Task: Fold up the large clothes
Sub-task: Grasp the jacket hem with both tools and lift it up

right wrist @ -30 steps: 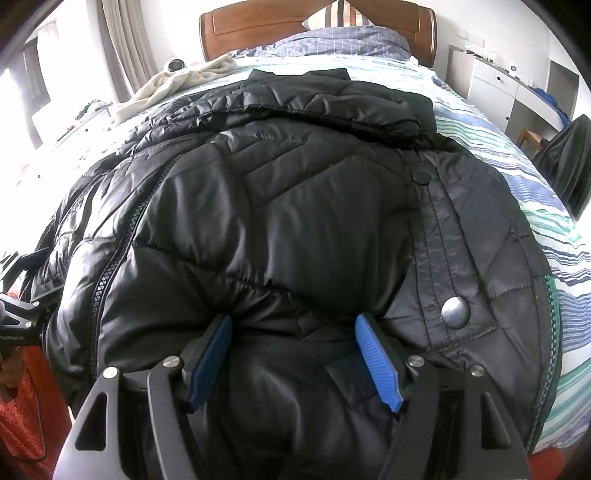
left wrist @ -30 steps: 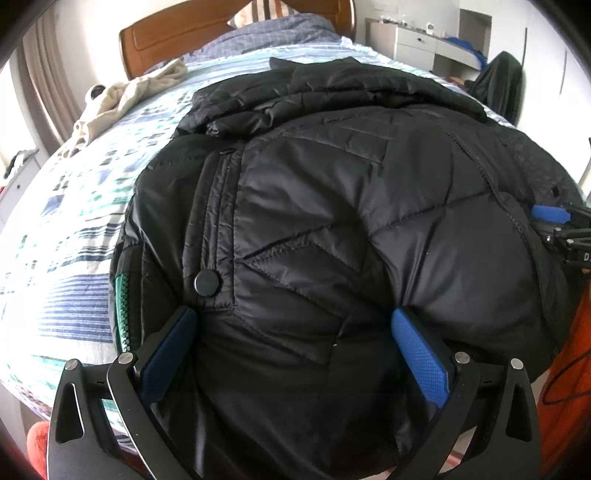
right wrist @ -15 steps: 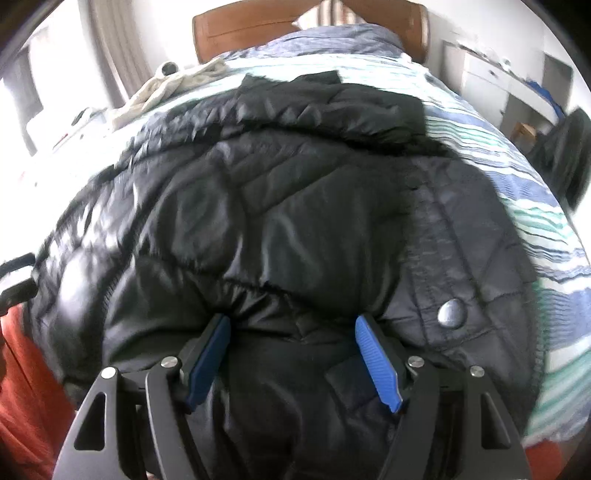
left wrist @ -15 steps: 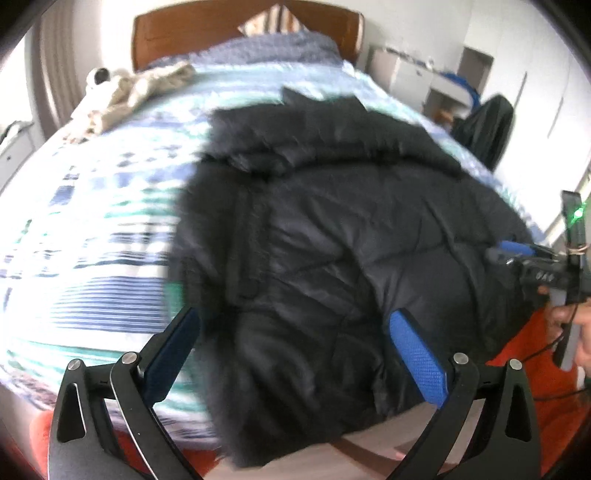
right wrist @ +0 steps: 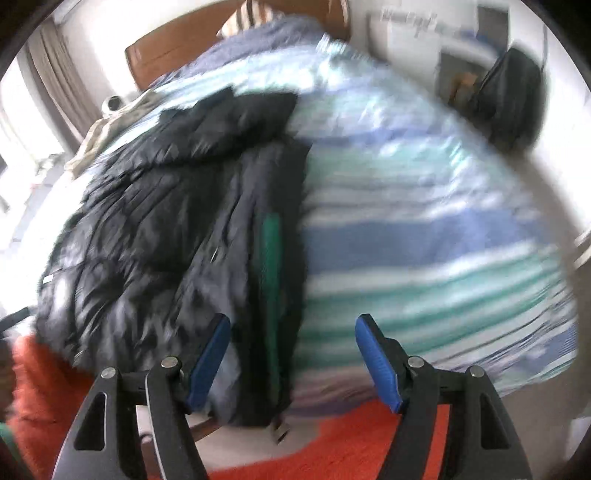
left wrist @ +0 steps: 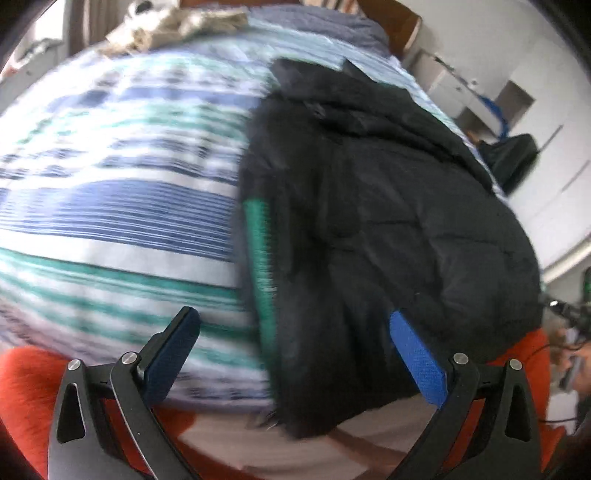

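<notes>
Left wrist view: both hand-held grippers, left [left wrist: 291,354] and right [right wrist: 291,354], now gape empty; released jacket [left wrist: 388,221] rests centre-right on bed [left wrist: 110,206], ready for regrasp.

One black padded jacket [left wrist: 388,206] lies on one bed with a striped cover [left wrist: 110,206], and one pale crumpled garment [left wrist: 177,22] sits at the far end. Two grippers, the left gripper [left wrist: 295,354] and the right gripper [right wrist: 291,354], each carry two blue-padded fingers.

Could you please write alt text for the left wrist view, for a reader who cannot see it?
A black puffer jacket lies on a striped bed, its hem overhanging the near edge. The left gripper hovers in front, jaws open and empty.
</notes>
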Action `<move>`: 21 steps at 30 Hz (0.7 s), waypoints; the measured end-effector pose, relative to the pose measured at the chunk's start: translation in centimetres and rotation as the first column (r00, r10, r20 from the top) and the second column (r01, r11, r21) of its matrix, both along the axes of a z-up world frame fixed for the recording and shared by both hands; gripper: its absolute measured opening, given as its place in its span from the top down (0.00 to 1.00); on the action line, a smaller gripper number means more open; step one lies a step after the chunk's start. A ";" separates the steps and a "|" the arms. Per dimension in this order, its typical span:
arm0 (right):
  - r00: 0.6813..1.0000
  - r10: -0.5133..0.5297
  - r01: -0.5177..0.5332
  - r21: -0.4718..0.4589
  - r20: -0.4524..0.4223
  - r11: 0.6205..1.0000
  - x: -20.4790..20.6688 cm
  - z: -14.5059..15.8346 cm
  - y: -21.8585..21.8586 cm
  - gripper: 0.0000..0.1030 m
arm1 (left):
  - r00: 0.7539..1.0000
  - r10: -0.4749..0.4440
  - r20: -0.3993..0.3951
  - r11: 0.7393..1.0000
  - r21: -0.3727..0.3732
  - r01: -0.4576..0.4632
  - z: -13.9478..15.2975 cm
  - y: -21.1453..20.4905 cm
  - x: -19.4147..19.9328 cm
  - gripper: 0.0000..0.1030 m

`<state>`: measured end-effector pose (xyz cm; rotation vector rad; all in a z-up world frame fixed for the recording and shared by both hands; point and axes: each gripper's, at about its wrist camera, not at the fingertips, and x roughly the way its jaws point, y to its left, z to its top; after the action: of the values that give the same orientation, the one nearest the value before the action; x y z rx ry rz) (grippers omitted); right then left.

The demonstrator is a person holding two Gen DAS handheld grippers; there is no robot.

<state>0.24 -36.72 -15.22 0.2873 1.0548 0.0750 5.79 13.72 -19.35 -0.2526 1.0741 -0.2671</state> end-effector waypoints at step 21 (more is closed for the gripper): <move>0.994 0.077 -0.099 0.331 0.079 0.938 1.9 6.2 2.1 0.81 | 0.999 -0.029 -0.035 0.999 -0.037 0.028 8.3 0.3 -0.7 0.85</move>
<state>2.13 -34.64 -9.01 0.5425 0.9872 0.3451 5.13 14.01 -11.02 -0.2756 1.1093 -0.3092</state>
